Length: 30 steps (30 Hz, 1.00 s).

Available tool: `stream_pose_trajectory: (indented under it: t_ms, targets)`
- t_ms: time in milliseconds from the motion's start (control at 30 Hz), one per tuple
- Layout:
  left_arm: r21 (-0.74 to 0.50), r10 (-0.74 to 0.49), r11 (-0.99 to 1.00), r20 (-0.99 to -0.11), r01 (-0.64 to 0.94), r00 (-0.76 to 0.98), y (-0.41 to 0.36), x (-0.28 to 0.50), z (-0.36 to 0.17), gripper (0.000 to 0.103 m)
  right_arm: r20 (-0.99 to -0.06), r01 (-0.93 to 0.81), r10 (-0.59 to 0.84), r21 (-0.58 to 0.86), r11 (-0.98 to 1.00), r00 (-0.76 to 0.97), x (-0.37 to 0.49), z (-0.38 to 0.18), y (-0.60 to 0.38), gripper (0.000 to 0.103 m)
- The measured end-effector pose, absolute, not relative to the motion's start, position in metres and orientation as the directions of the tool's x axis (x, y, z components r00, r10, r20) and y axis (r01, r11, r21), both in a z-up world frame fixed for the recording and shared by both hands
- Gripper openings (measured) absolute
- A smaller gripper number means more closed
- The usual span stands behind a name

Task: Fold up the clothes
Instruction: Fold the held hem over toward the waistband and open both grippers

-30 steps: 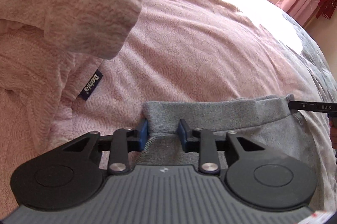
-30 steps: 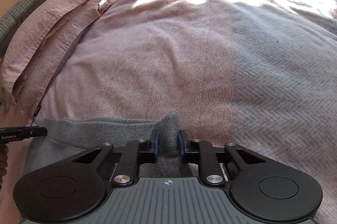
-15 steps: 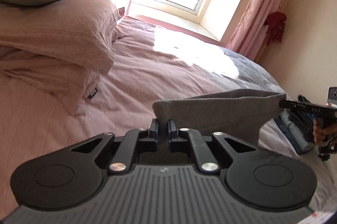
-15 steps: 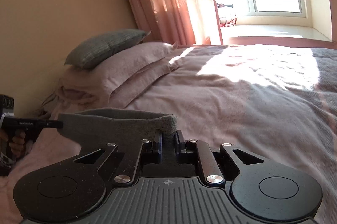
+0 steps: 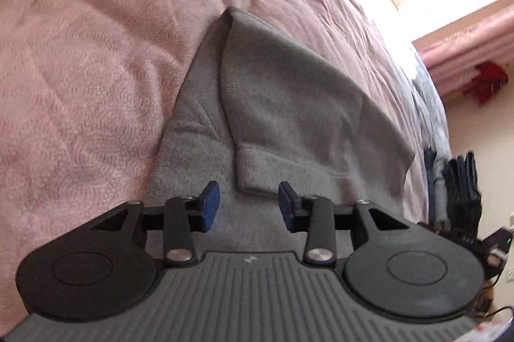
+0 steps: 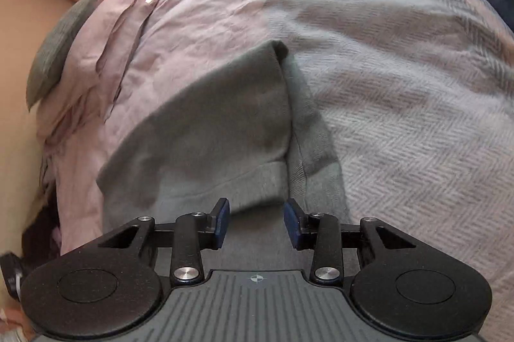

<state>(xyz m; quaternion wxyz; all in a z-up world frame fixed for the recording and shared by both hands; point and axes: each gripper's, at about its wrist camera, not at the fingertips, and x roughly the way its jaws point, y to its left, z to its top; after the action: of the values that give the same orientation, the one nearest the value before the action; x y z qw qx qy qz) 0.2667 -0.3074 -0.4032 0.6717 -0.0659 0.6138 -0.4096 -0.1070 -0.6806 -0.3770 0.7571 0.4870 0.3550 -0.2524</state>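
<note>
A grey knit garment (image 5: 289, 104) lies on the pink bedspread (image 5: 80, 53), its top layer folded back over the lower one. The ribbed hem corner of that fold rests just ahead of my left gripper (image 5: 249, 207), whose jaws are opening with no cloth pressed between the blue pads. In the right wrist view the same grey garment (image 6: 218, 130) lies folded, its other hem corner just in front of my right gripper (image 6: 257, 223). Its jaws are opening too, and the pads stand clear of the fabric.
Pink pillows (image 6: 106, 43) and a grey cushion (image 6: 54, 56) sit at the head of the bed. A grey herringbone blanket (image 6: 417, 117) covers the bed's other half. Dark folded clothes (image 5: 456, 181) lie near the bed's edge. Pink curtains (image 5: 472, 53) hang by a sunlit window.
Both grippers held the garment's hem corners, lifted them and carried them over toward me. The hem now lies folded over the lower layer, and both grippers have let go and opened.
</note>
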Motion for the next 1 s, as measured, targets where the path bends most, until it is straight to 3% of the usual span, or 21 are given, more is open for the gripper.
stream_pose_trajectory:
  t_ms: [233,267,300,333,367,400,567,733,833,1000]
  targets:
    - [-0.67,-0.674,0.666,-0.729,0.329,-0.121,-0.326,0.277,-0.434,0.032,-0.762,0.743,-0.004,0.63,0.226,0.648,-0.1,-0.412,-0.707,0.034]
    - [-0.666,-0.668,0.67,-0.733,0.329,-0.124,-0.328,0.277,-0.435,0.03,-0.769,0.746,-0.01,0.617,0.249,0.639,-0.097,-0.411,-0.708,0.028]
    - [-0.645,-0.653,0.679,-0.749,0.35,-0.113,-0.331,0.277,-0.435,0.019,-0.781,0.752,-0.018,0.595,0.283,0.625,-0.095,-0.407,-0.707,0.016]
    - [-0.612,-0.63,0.691,-0.771,0.385,-0.096,-0.332,0.277,-0.433,0.009,-0.778,0.745,-0.039,0.584,0.323,0.627,-0.097,-0.4,-0.703,0.012]
    - [-0.601,-0.624,0.688,-0.776,0.407,-0.092,-0.331,0.277,-0.431,0.007,-0.767,0.734,-0.057,0.586,0.343,0.64,-0.1,-0.392,-0.701,0.002]
    - [-0.609,-0.636,0.677,-0.767,0.415,-0.087,-0.327,0.278,-0.427,0.006,-0.753,0.723,-0.074,0.594,0.353,0.654,-0.105,-0.384,-0.698,0.0]
    - [-0.609,-0.688,0.611,-0.724,0.506,-0.04,-0.309,0.268,-0.387,0.006,-0.729,0.715,-0.1,0.62,0.324,0.677,-0.141,-0.359,-0.683,0.0]
    - [-0.554,-0.636,0.637,-0.77,0.535,-0.04,-0.31,0.262,-0.391,0.006,-0.723,0.697,-0.019,0.659,0.282,0.691,-0.145,-0.372,-0.68,0.0]
    - [-0.549,-0.617,0.663,-0.786,0.51,-0.045,-0.315,0.264,-0.406,0.007,-0.718,0.691,-0.013,0.664,0.287,0.696,-0.13,-0.381,-0.681,0.03]
    - [-0.554,-0.6,0.691,-0.798,0.464,-0.06,-0.317,0.266,-0.422,0.009,-0.761,0.735,0.019,0.632,0.245,0.649,-0.108,-0.413,-0.687,0.031]
